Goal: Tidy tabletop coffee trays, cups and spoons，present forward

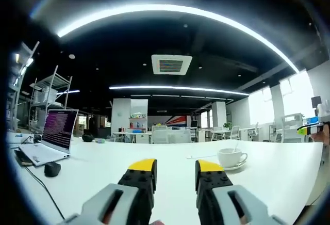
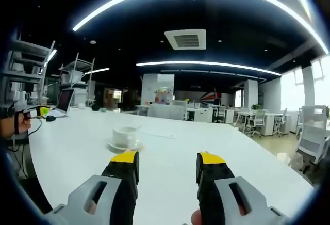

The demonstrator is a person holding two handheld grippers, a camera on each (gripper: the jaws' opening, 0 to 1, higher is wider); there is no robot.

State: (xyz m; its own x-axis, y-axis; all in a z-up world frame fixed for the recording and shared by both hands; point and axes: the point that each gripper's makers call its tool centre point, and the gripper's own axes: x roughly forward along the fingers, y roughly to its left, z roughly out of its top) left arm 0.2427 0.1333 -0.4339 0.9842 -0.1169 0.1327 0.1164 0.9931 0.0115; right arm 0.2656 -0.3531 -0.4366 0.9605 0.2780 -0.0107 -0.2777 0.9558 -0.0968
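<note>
- Left gripper view: the left gripper (image 1: 176, 169) hovered low over the white table (image 1: 103, 176) with its yellow-tipped jaws spread apart and nothing between them.
- A white cup (image 1: 230, 157) sat on its saucer (image 1: 233, 167) ahead and to the right of the jaws, well apart from them; a thin spoon handle seemed to stick up out of the cup, though it was too small to be sure.
- An open laptop (image 1: 54, 134) with a lit screen stood far to the left on the table, with a dark mouse (image 1: 52, 169) in front of it and a black cable (image 1: 38, 183) running toward the near edge.
- The other gripper's yellow tip (image 1: 309, 128) poked in at the right edge of this view.
- Right gripper view: the right gripper (image 2: 167, 168) was likewise gaping wide and empty above the same table (image 2: 232, 158).
- The cup (image 2: 125, 135) on its saucer (image 2: 122, 146) lay just beyond the left jaw, near but not touching it.
- The laptop (image 2: 65, 101) showed far off at the left end of the table, and the left gripper (image 2: 36, 112), held in a hand, came in at the left edge; whether it was open could not be told from here.
- White office chairs (image 2: 314, 132) stood off to the right.
</note>
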